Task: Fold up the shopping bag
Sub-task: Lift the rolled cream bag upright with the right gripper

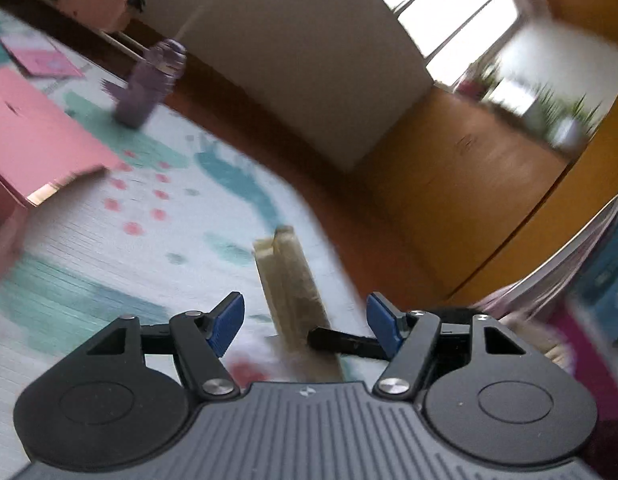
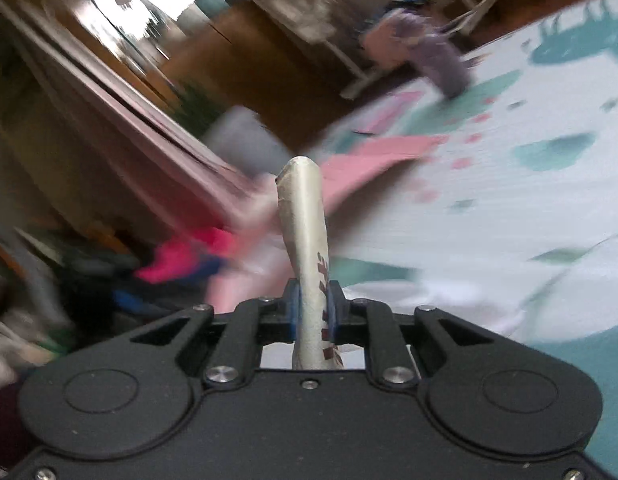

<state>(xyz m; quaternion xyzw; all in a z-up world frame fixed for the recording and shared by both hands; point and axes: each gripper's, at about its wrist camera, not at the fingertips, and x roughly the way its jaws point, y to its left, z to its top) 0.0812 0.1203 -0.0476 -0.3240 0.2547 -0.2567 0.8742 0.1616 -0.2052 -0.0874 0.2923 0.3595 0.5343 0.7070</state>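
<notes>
The shopping bag (image 2: 303, 208) is folded into a narrow pale-beige bundle with red print, and it sticks up and forward out of my right gripper (image 2: 312, 308), whose blue pads are shut on its lower part. In the left wrist view a beige folded strip (image 1: 287, 272) runs forward between the fingers of my left gripper (image 1: 305, 320). That gripper is open, and its blue pads (image 1: 229, 322) stand clear of the strip on both sides. A short black bar (image 1: 341, 340) crosses the strip's right edge. Both views are blurred.
A white mat (image 1: 109, 248) with teal and pink shapes covers the floor, with bare wood floor (image 1: 449, 184) beyond its edge. On the mat lie a pink flat box or sheet (image 1: 41, 144) and a purple bottle (image 1: 149, 84). Bright clothes (image 2: 181, 260) are piled to the right gripper's left.
</notes>
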